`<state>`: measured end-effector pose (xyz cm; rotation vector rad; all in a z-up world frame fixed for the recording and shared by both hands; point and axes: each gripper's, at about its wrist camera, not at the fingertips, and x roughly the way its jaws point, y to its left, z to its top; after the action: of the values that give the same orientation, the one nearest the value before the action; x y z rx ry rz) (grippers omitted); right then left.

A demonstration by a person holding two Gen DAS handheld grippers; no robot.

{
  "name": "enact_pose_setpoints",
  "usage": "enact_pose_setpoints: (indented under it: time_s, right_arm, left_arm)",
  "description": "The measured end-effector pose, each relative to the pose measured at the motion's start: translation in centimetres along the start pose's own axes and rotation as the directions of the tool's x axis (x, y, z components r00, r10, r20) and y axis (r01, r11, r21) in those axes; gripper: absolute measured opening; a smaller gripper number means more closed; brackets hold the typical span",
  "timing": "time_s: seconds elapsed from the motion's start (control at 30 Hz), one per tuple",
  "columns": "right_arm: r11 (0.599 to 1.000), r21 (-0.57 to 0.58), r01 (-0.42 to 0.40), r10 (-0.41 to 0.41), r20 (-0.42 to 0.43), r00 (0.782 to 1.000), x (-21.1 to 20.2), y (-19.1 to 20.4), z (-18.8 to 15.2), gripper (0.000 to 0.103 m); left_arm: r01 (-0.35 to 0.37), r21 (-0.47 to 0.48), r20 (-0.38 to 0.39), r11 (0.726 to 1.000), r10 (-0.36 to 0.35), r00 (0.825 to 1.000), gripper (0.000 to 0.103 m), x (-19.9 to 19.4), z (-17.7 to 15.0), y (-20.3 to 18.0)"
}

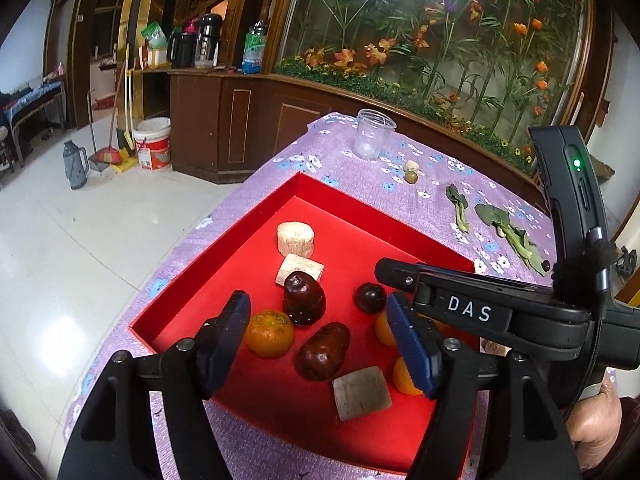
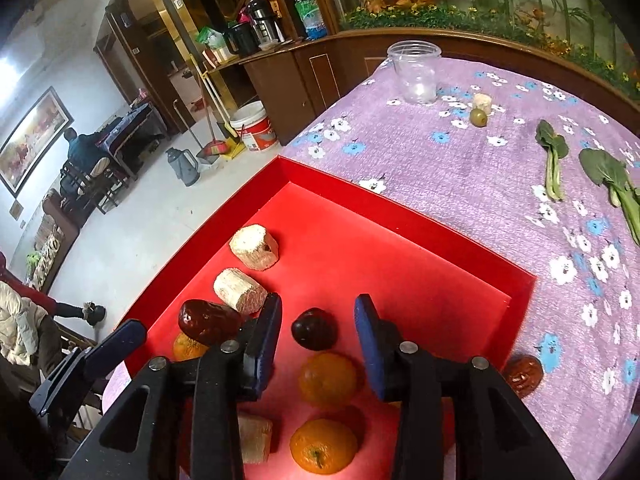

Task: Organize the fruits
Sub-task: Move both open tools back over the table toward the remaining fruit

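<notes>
Grippers left [image 1: 316, 344] and right [image 2: 318, 344], fingers apart, empty, above red tray [image 2: 400, 216].

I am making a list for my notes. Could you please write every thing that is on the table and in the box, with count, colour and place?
tray: 1, red, on table's near-left part
oranges: 3 seen, orange, in tray, near side
dates: 3 in tray, dark red-brown; a fourth on cloth right of tray
pale cut chunks: 3 in tray, 1 small beside cup
green fruit: 1, on cloth near cup
cup: 1, clear, far side
leafy greens: 2, green, right
tablecloth: purple, flowered
left gripper: fingers open, over tray
right gripper: fingers open, over tray
</notes>
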<state>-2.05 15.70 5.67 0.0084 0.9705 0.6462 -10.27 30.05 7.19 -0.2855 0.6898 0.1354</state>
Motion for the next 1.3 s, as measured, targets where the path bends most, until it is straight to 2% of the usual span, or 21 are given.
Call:
enact_pose_setpoints:
  time_s: [0.1, 0.43, 0.73, 0.83, 1.03, 1.3]
  right_arm:
    - [1.000, 0.008, -0.003, 0.003, 0.011, 1.000, -0.9, -0.3, -0.5, 0.043]
    - [0.998, 0.056, -0.007, 0.004, 0.060, 0.998, -4.6, -2.3, -2.3, 0.046]
    - [0.992, 0.128, -0.003, -0.011, 0.107, 0.994, -8.6, -6.3, -5.4, 0.050]
    - [0.988, 0.156, 0.006, -0.026, 0.122, 0.992, -10.3, -8.3, -7.0, 0.050]
    - [0.972, 0.233, 0.039, -0.077, 0.154, 0.985, -14.3, -13.3, -10.8, 0.051]
    - [0.922, 0.376, 0.088, -0.162, 0.169, 0.972, -18.8, -21.1, -15.8, 0.054]
  left_arm:
    - [-0.015, 0.017, 0.008, 1.000, 0.015, 1.000, 0.074, -0.6, 0.0, -0.6]
    - [-0.039, 0.093, 0.049, 0.995, 0.035, 0.998, 0.075, -3.4, -0.5, -3.6]
    - [-0.037, 0.175, 0.059, 0.984, 0.027, 0.998, 0.075, -5.3, -1.6, -7.4]
    - [-0.032, 0.180, 0.057, 0.983, 0.022, 0.998, 0.076, -5.7, -2.0, -7.9]
    - [-0.013, 0.134, 0.023, 0.991, 0.010, 1.000, 0.076, -5.8, -2.6, -7.7]
    - [0.080, 0.155, -0.064, 0.985, -0.071, 0.995, 0.076, -3.6, -4.6, -10.4]
